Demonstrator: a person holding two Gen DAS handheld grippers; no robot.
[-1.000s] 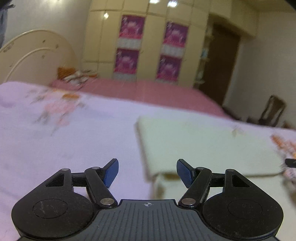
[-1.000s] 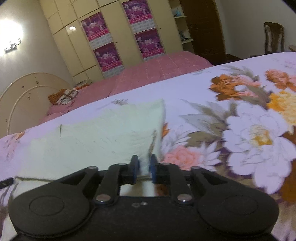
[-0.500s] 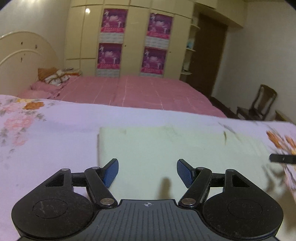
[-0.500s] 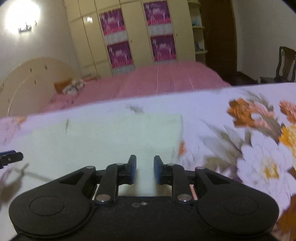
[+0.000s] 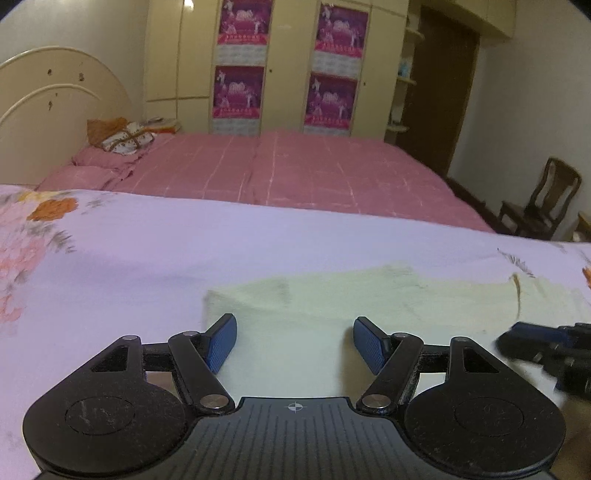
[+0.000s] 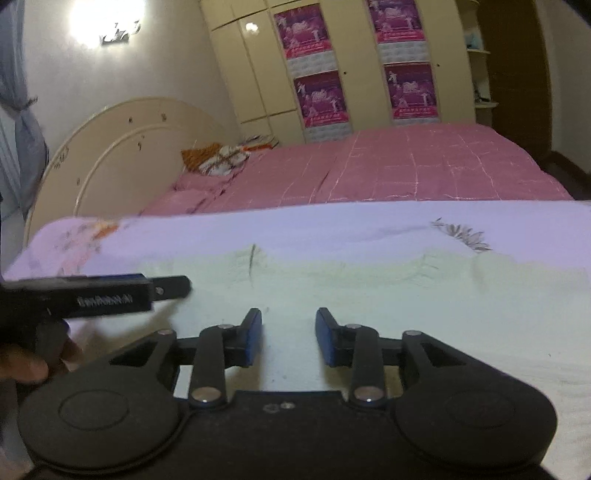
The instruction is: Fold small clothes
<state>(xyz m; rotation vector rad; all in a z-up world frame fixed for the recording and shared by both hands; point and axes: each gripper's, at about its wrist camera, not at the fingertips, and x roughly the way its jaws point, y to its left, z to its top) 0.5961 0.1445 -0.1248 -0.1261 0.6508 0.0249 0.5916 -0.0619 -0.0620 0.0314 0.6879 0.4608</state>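
The room is dimly lit with a warm yellow cast. In the right wrist view, a wall lamp (image 6: 105, 22) burns out to white glare, and a reflection (image 6: 251, 26) shows on a glossy wardrobe door. Both views bend strongly toward dark corners. The other gripper (image 5: 543, 349) is smeared by motion blur. Shadows are soft.

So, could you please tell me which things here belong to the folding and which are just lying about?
Job:
- pale yellow cloth
- left gripper, open
- right gripper, opening, nothing between its jaws

Lying about:
- pink bed
- chair
- wardrobe
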